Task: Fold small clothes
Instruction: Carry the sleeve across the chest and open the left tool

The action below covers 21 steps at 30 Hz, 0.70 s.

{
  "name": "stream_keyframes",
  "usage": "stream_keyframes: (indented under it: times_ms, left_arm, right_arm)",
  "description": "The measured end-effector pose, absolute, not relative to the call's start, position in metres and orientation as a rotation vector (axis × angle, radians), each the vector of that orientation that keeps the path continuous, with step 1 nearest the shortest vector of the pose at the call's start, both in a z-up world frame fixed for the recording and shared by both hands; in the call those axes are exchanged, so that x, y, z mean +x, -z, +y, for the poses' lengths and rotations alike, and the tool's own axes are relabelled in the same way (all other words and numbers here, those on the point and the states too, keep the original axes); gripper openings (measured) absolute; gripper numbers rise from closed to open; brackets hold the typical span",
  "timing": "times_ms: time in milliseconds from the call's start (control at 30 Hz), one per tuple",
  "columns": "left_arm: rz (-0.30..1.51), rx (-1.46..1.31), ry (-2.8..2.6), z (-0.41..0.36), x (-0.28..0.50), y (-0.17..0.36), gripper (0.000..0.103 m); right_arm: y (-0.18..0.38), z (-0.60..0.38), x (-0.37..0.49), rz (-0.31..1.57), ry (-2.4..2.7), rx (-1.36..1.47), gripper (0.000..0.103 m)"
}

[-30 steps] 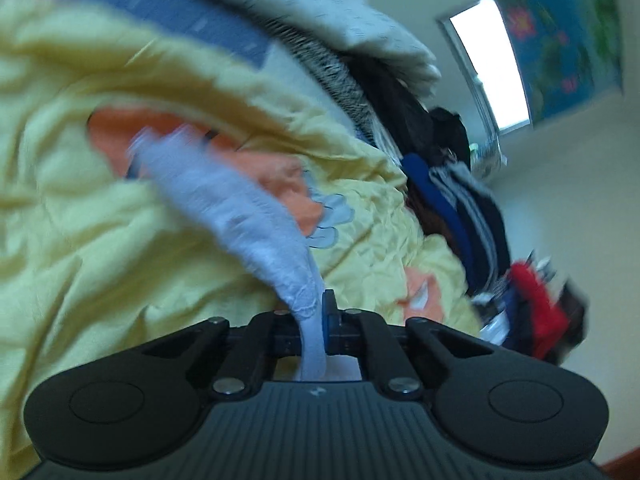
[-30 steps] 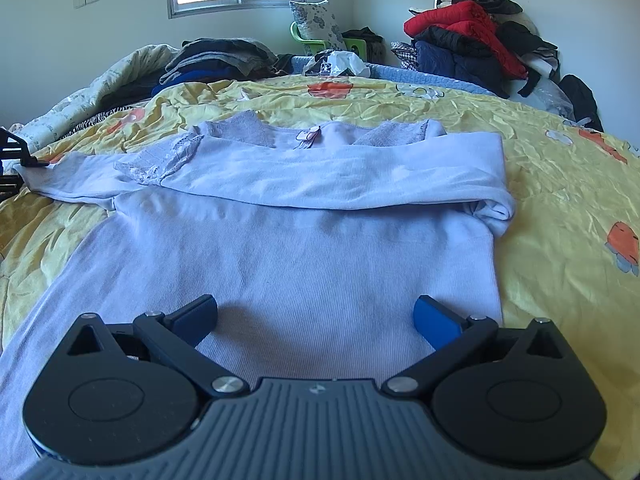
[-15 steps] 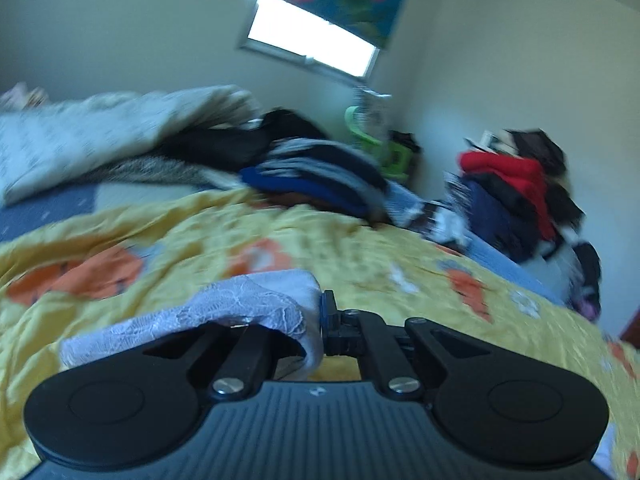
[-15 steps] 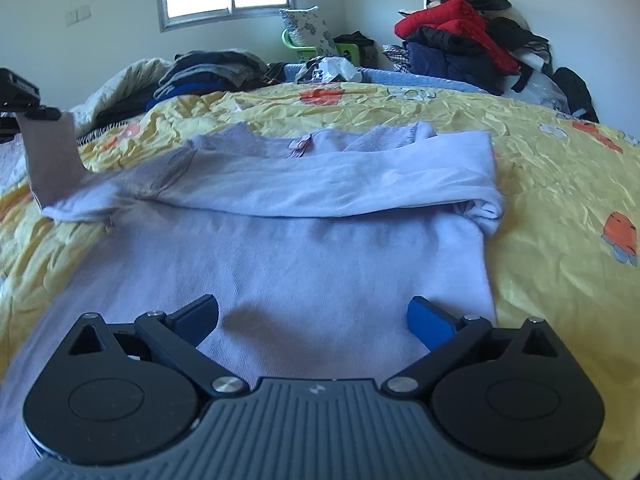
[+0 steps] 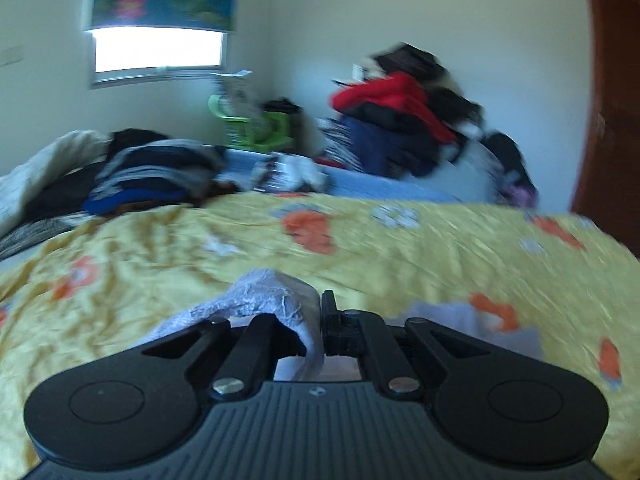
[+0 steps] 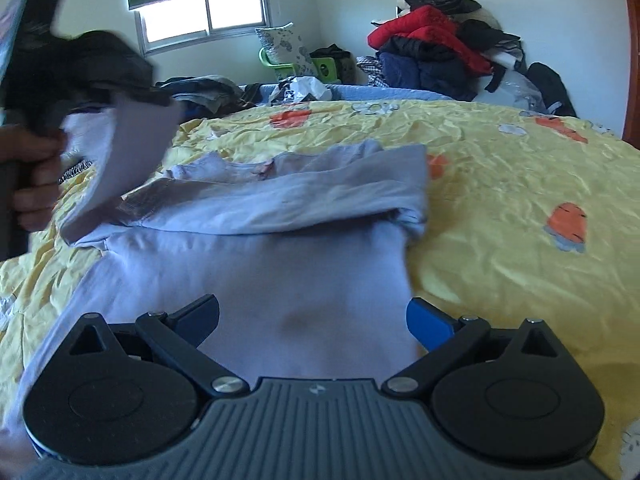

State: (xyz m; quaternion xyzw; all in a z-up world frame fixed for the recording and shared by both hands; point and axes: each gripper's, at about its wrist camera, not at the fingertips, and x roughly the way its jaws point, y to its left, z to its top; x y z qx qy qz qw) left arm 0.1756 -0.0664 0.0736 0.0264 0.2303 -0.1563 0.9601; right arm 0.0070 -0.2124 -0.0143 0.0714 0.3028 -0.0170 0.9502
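Observation:
A lavender long-sleeved top (image 6: 280, 272) lies flat on the yellow bedspread (image 6: 500, 200), one sleeve folded across its chest. My left gripper (image 5: 320, 316) is shut on the lace cuff (image 5: 272, 296) of the other sleeve. In the right wrist view that sleeve (image 6: 120, 152) hangs lifted at the upper left, above the top's shoulder, with a person's hand (image 6: 36, 176) on the handle beside it. My right gripper (image 6: 312, 314) is open over the lower body of the top, nothing between its blue pads.
A red and dark heap of clothes (image 6: 432, 48) stands at the back right. A folded dark stack (image 6: 200, 88) and a green chair (image 6: 320, 64) sit behind the bed under the window. A brown door (image 5: 612, 120) is at the far right.
The left gripper rolled upright and swung the sleeve up off the bed and toward the middle of the top. The right gripper edged slightly forward over the top, still open.

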Motion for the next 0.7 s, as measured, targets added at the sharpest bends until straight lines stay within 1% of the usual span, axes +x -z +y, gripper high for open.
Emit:
stream_keyframes:
  times_ms: [267, 533, 700]
  left_arm:
    - [0.521, 0.165, 0.43, -0.162, 0.164, -0.045, 0.003]
    - [0.536, 0.157, 0.497, -0.199, 0.16, -0.037, 0.003]
    - [0.586, 0.132, 0.54, -0.211, 0.162, -0.028, 0.003]
  right_arm:
    - [0.022, -0.224, -0.011, 0.641, 0.039, 0.141, 0.101]
    - [0.028, -0.231, -0.019, 0.643, 0.046, 0.164, 0.101]
    - [0.029, -0.235, -0.023, 0.646, 0.05, 0.162, 0.101]
